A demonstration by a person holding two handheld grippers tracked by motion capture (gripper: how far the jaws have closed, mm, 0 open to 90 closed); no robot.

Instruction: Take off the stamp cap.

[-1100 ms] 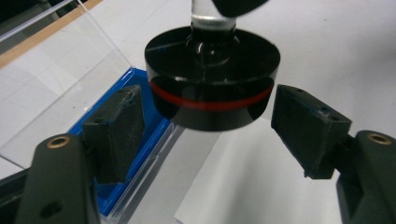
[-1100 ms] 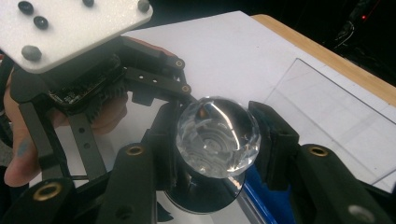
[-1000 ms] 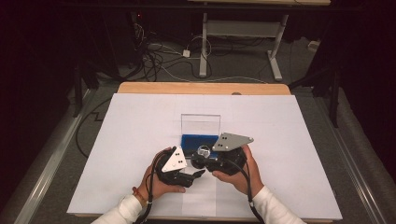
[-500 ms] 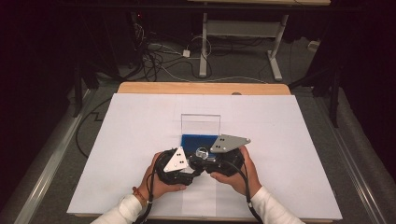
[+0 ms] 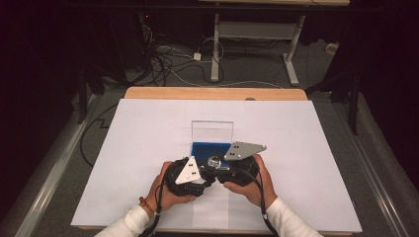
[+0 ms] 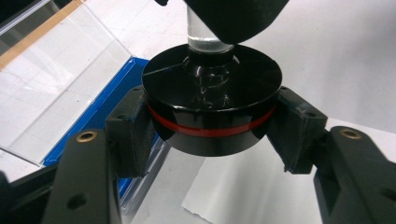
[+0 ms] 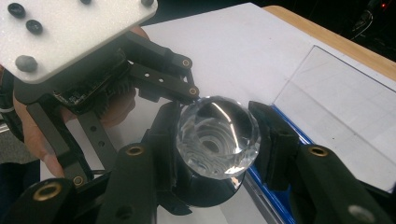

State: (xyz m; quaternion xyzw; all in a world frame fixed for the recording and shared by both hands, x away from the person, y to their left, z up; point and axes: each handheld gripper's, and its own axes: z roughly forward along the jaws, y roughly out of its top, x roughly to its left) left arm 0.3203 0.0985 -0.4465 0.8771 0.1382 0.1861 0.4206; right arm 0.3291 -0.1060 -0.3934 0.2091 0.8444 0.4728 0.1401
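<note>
left gripper (image 5: 203,178): jaws just closed, pads now pinching the rim of the black base (image 6: 212,109) from both sides, along its red stripe
right gripper (image 7: 215,135): clamped around the clear faceted ball (image 7: 218,136), one pad on each side
change: a second ago left jaws spread beside the base, now pressed onto it; both hands in the same spot
place of the piece: held off the table between the two grippers, near the front middle of the white sheet (image 5: 306,148), just in front of the blue tray (image 5: 207,148) with its clear lid (image 5: 212,131) standing open
join: ball on a clear stem, stem sunk into the middle of the base
meaning: both halves now gripped, so likely ready for twisting or pulling ball and base apart
risk: smooth glossy rim, shallow hold, likely to slip under a hard twist
tray: blue floor bare where visible, probably the place for the parts
</note>
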